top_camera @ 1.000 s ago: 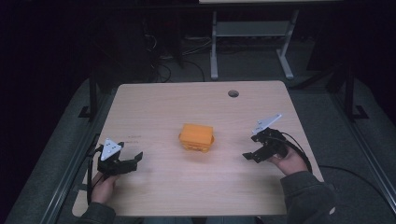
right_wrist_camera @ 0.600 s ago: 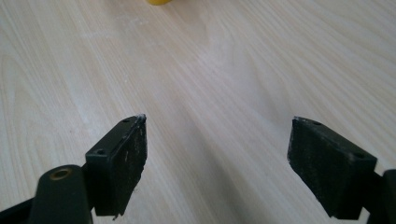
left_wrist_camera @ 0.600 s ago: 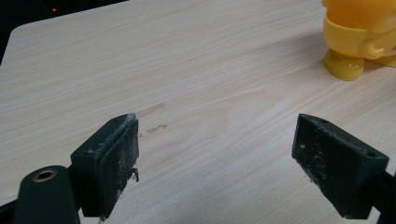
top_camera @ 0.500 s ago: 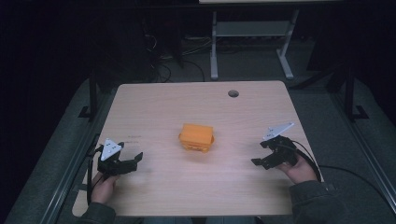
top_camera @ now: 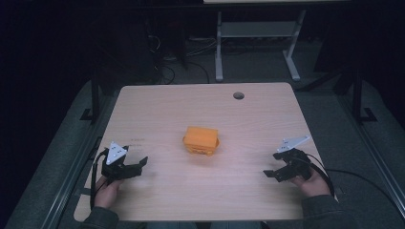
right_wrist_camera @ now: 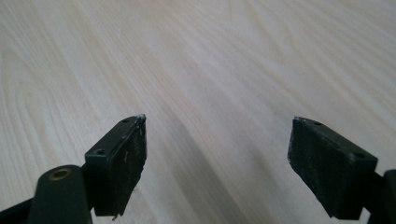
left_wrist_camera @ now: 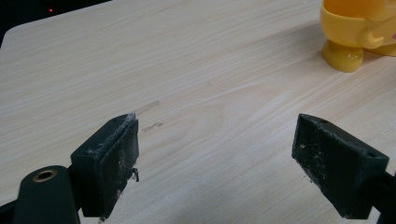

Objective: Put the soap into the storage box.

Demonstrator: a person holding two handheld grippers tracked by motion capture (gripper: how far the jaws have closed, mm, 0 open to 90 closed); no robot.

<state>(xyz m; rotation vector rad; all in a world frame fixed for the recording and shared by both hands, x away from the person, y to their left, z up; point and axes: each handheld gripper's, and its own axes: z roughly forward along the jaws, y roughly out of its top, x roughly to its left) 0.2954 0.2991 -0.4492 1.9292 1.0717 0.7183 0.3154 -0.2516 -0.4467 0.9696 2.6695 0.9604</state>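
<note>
An orange-yellow plastic block-shaped toy (top_camera: 201,140) sits at the middle of the light wooden table (top_camera: 200,105). In the left gripper view the toy's (left_wrist_camera: 359,28) rounded feet stand at the top right. My left gripper (top_camera: 138,164) rests near the front left of the table, open, jaws wide apart with bare wood between them (left_wrist_camera: 215,154). My right gripper (top_camera: 273,167) is near the front right edge, also open and holding nothing (right_wrist_camera: 217,154). Both are well apart from the toy.
A round cable hole (top_camera: 238,95) is near the table's far edge. A white metal stand (top_camera: 258,33) rises behind the table on the dark floor. Cables trail from both grippers off the front corners.
My right gripper has drawn back toward the front right corner of the table, away from the toy. The left gripper and the toy have stayed put.
</note>
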